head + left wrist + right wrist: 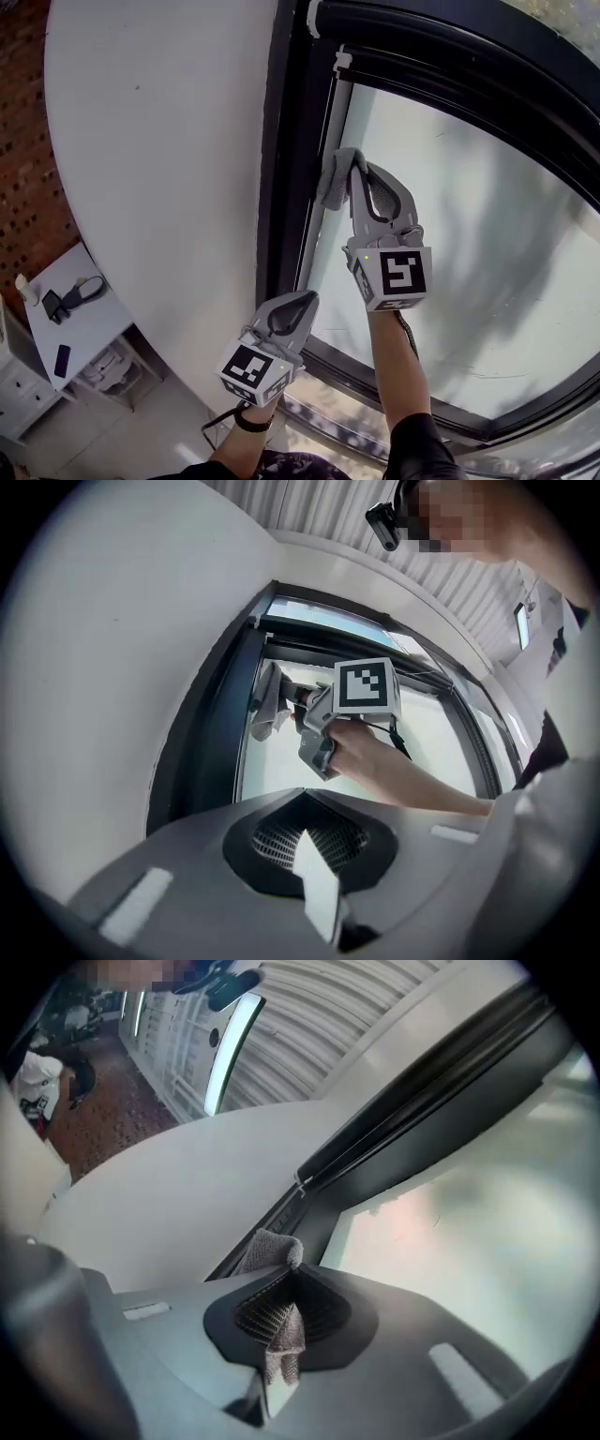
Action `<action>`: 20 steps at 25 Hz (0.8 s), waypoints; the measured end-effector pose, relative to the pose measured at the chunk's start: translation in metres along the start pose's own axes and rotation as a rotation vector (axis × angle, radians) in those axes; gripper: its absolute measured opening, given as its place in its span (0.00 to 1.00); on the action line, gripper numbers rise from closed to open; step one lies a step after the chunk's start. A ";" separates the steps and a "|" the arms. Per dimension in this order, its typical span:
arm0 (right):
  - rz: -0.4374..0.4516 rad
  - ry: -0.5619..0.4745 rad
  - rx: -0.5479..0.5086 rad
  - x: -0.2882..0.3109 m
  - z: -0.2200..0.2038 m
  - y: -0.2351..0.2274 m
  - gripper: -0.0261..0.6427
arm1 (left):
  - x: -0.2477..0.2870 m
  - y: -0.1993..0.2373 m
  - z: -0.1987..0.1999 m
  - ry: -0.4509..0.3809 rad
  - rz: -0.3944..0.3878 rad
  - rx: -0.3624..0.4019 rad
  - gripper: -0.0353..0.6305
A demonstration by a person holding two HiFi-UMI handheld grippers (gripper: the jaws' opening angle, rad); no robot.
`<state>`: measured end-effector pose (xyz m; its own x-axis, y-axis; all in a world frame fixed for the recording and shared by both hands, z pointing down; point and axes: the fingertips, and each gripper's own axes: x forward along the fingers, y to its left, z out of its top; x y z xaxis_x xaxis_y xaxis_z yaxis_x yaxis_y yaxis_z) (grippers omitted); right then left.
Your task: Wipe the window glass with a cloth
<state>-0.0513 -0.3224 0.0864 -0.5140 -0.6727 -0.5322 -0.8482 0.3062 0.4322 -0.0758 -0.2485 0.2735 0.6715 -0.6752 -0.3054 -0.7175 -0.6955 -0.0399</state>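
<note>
Head view: my right gripper presses the grey cloth to the window glass, its length along the dark frame | Left gripper view: my left gripper clenched, empty | Right gripper view: cloth pinched between jaws.

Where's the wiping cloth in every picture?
Head view: cloth near centre, at the right gripper's tip.
Left gripper view: cloth above centre, left of that gripper.
Right gripper view: cloth at lower centre, pinched in it.
Shared landmark: the black window frame beside the cloth.
</note>
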 end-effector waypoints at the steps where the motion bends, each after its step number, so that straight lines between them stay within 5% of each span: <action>1: 0.000 0.022 -0.030 0.002 -0.002 0.002 0.06 | 0.001 0.004 -0.001 -0.002 -0.001 0.000 0.08; 9: -0.189 0.047 -0.167 -0.081 0.030 -0.059 0.06 | 0.040 -0.043 -0.013 -0.004 -0.170 -0.057 0.08; 15: -0.456 0.088 -0.171 -0.215 0.055 -0.170 0.06 | 0.086 -0.140 -0.029 0.017 -0.429 -0.111 0.08; 20: -0.687 0.152 -0.171 -0.347 0.070 -0.278 0.06 | 0.101 -0.220 -0.027 0.015 -0.529 -0.126 0.08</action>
<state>0.3536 -0.1271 0.1001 0.1625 -0.7656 -0.6225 -0.9350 -0.3210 0.1506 0.1548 -0.1700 0.2775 0.9380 -0.2277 -0.2613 -0.2537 -0.9647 -0.0699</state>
